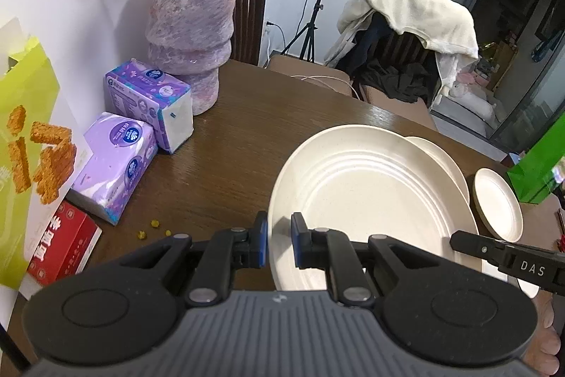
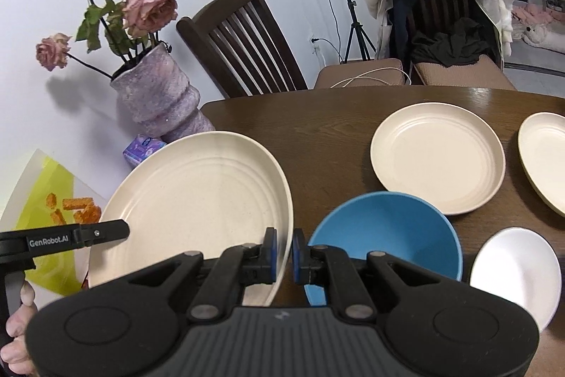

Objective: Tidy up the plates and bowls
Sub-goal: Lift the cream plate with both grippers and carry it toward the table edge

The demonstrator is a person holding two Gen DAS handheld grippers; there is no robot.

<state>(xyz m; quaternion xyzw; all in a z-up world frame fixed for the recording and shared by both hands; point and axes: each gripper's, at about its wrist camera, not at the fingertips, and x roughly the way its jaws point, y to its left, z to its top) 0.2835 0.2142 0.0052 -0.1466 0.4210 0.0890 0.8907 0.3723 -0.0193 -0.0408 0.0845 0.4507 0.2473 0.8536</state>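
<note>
A large cream plate point(image 1: 370, 200) point(image 2: 197, 200) is held tilted above the brown table point(image 1: 229, 147) point(image 2: 317, 129) by both grippers. My left gripper point(image 1: 279, 235) is shut on its left rim, and my right gripper point(image 2: 284, 253) is shut on its right rim. Each view shows the other gripper's fingertip at the plate's far side. On the table lie a blue bowl point(image 2: 385, 235), a white bowl point(image 2: 515, 274), a medium cream plate point(image 2: 438, 161) point(image 1: 441, 158) and another cream plate point(image 2: 543, 158). A small cream plate point(image 1: 498, 204) lies further right in the left wrist view.
A purple vase point(image 1: 190, 34) point(image 2: 155, 98) of dried roses stands at the wall. Beside it are tissue packs point(image 1: 141, 115), a yellow snack box point(image 1: 24, 147) and a red box point(image 1: 60, 242). Wooden chairs point(image 2: 247, 41) and a tripod stand behind; a green bag point(image 1: 536, 165) is at right.
</note>
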